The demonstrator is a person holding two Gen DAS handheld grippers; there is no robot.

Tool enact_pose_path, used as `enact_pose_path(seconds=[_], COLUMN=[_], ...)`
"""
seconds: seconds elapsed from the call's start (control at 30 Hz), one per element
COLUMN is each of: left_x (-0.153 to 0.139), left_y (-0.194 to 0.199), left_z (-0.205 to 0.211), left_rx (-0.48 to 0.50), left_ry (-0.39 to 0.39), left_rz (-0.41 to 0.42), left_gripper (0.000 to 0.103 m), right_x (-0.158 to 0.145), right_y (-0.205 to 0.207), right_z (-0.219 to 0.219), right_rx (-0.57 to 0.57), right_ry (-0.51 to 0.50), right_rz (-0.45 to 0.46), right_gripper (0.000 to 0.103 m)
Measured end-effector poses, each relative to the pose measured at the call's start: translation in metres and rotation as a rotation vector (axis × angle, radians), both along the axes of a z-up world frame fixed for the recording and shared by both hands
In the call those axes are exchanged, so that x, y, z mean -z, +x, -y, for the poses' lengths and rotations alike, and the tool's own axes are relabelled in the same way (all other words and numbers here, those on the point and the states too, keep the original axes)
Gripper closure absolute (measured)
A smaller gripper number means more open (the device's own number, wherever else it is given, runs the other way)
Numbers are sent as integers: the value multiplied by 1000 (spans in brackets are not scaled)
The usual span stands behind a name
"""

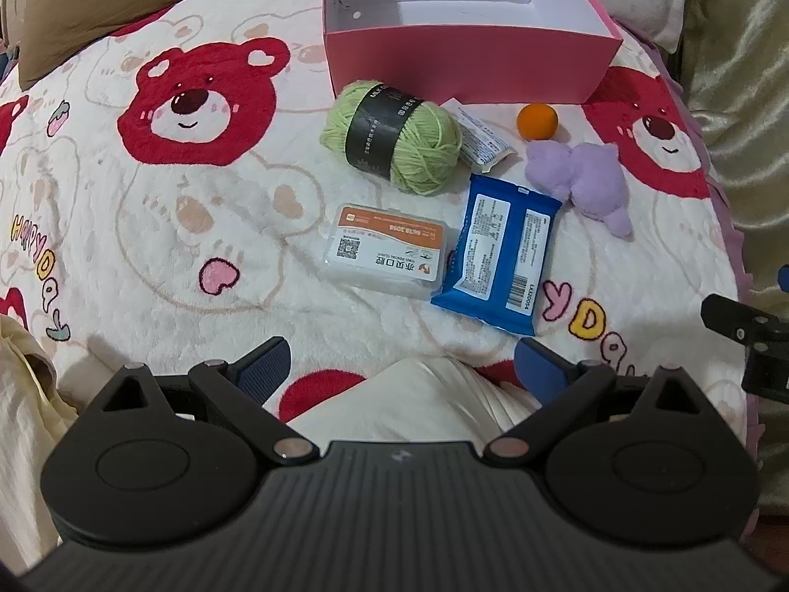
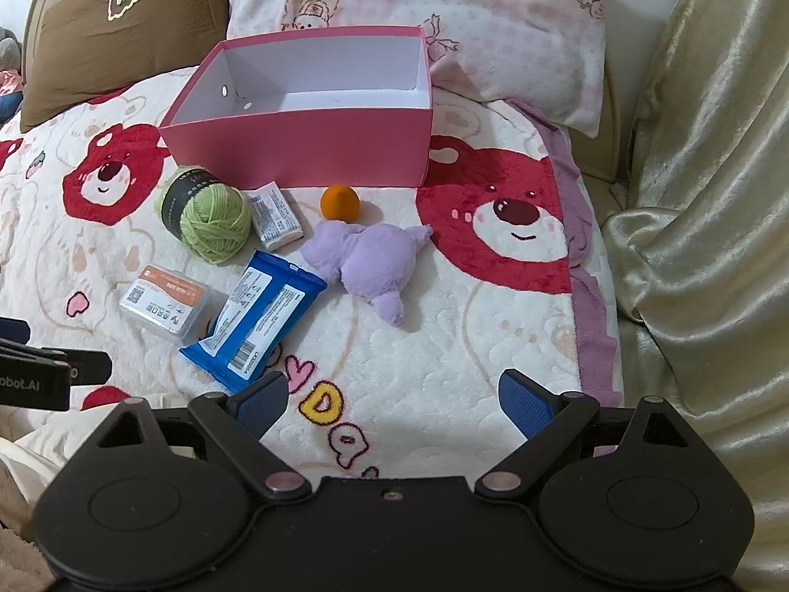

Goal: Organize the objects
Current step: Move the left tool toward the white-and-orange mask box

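An empty pink box (image 1: pixel 468 61) (image 2: pixel 305 140) stands open on the bear-print blanket. In front of it lie a green yarn ball (image 1: pixel 394 138) (image 2: pixel 209 219), a small white packet (image 1: pixel 481 140) (image 2: pixel 276 219), an orange ball (image 1: pixel 537 121) (image 2: pixel 339 202), a purple plush toy (image 1: pixel 579 175) (image 2: pixel 367 259), a blue wipes pack (image 1: pixel 498 251) (image 2: pixel 256 315) and a clear plastic case (image 1: pixel 387 254) (image 2: pixel 165 303). My left gripper (image 1: pixel 402 370) is open and empty, near the blanket's front edge. My right gripper (image 2: pixel 394 404) is open and empty, below the plush toy.
A brown pillow (image 2: pixel 118 29) and a pink patterned pillow (image 2: pixel 444 15) lie behind the box. Shiny cream fabric (image 2: pixel 700 197) hangs at the right. A cream cloth (image 1: pixel 419 404) sits between my left fingers. The right gripper's body (image 1: pixel 754 340) shows at the left view's right edge.
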State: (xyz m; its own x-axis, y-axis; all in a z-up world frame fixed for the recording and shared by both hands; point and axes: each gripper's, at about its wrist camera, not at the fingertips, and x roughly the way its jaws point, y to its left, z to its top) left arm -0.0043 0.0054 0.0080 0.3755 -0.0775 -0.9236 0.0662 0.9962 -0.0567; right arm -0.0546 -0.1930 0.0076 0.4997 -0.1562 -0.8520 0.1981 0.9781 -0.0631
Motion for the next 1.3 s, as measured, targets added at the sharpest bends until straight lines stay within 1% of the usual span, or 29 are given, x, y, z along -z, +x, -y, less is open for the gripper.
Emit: enact_pose_path(seconds=[0.33,0.57,0.83,1.07,1.3], left_x=[0,3,5,8,6], left_y=[-1,10,25,25,22], left_z=[-3,-12,-27,-30,-29], left_rx=[26,52,54,53,61], left_ry=[-18,-6,-38,-39,-33], left_rz=[-13,-20,-40,-52,-42], left_gripper=[4,4,4,4,4], right_x=[-3,1,-1,-2,-7], right_y=[0,8,24,27,24], right_z=[0,-11,-28,-32,-32], right_rx=[-4,-26,-55,-59,-57], right_ry=[20,46,16,8,-2], right_rz=[-3,-39,-71,-80,-64], right_gripper=[8,8,8,8,8])
